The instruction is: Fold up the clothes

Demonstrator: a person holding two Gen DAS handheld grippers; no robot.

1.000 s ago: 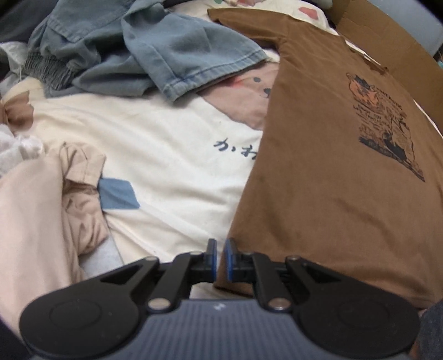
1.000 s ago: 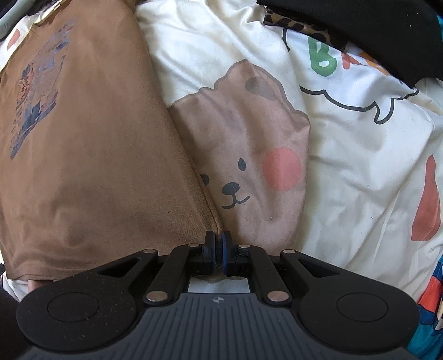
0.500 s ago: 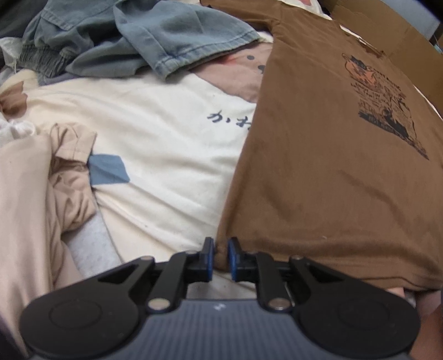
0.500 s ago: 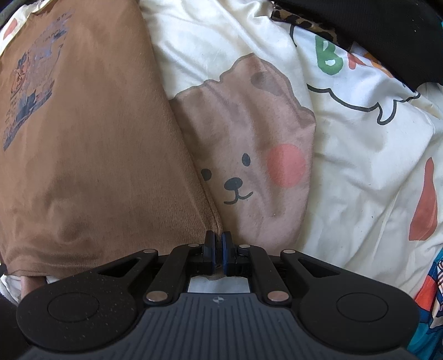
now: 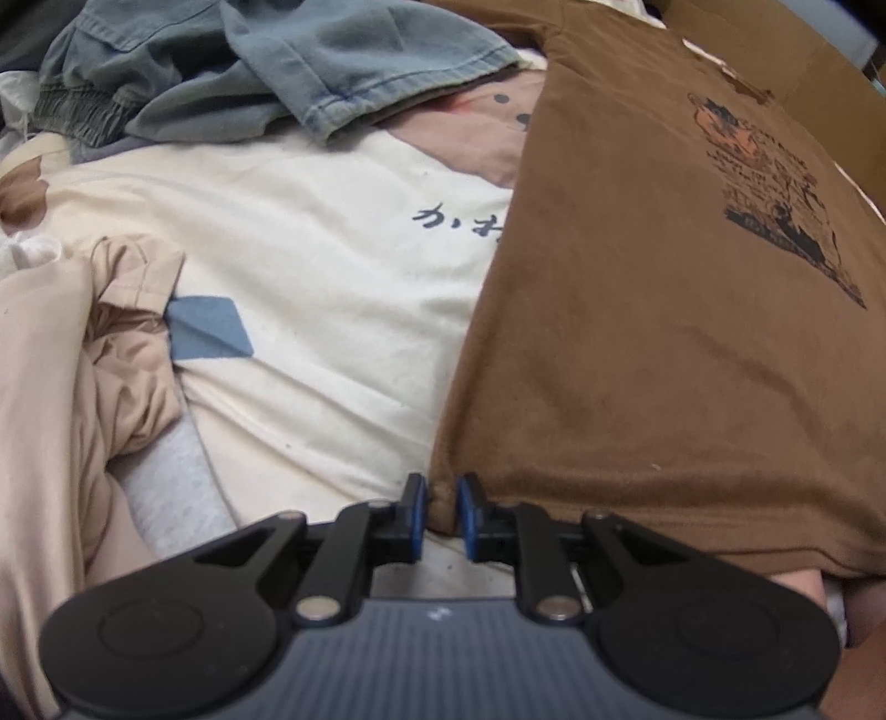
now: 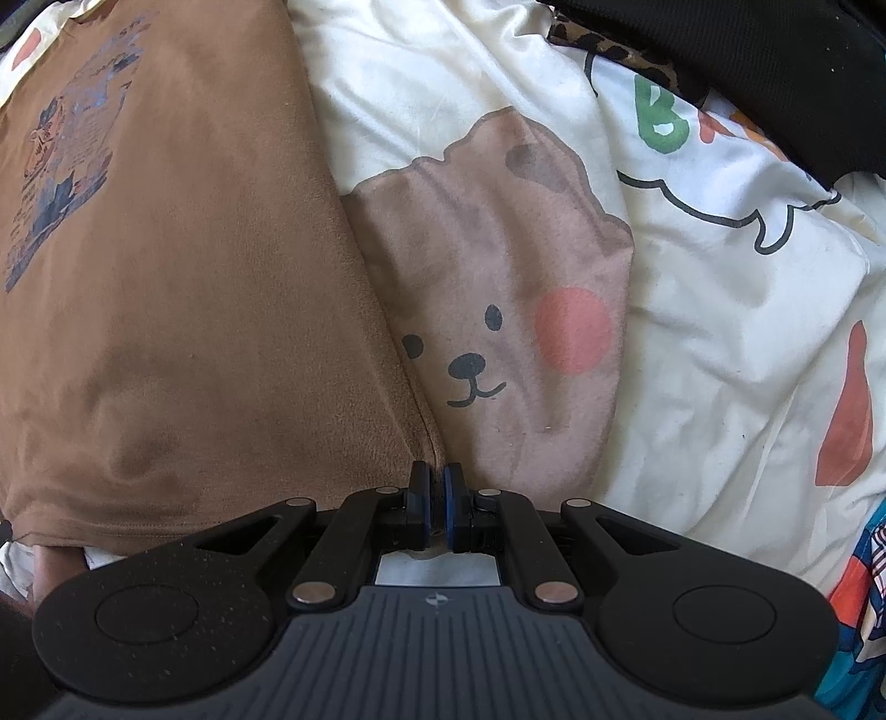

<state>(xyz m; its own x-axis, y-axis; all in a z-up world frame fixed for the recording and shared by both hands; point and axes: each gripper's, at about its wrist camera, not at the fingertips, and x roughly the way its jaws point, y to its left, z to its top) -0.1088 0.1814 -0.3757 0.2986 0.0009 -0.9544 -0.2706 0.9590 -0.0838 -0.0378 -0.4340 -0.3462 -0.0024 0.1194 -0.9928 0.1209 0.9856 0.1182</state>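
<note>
The left gripper (image 5: 441, 507) has its blue-padded fingers (image 5: 414, 501) set narrowly apart, with the lower left corner of the brown cotton T-shirt with a dark chest print (image 5: 664, 332) sitting between them; a small gap shows on either side, so whether they pinch the hem cannot be told. The right gripper (image 6: 436, 498) has its fingers nearly together on the shirt's other lower corner (image 6: 429, 443) at the bottom centre of its frame, and appears to grip it.

From those corners the shirt runs upward through both views, lying flat and print-up on a cream bedsheet printed with a cartoon bear face (image 6: 498, 310); its hem stretches between the two grippers. No fold shows in it.

Toward the upper left of the left view lies a crumpled heap of faded blue denim (image 5: 266, 66), and at the left edge a bunched beige garment (image 5: 66, 387); a black fabric (image 6: 747, 50) crosses the upper right of the right view. All sit unfolded, so much folding appears left.
</note>
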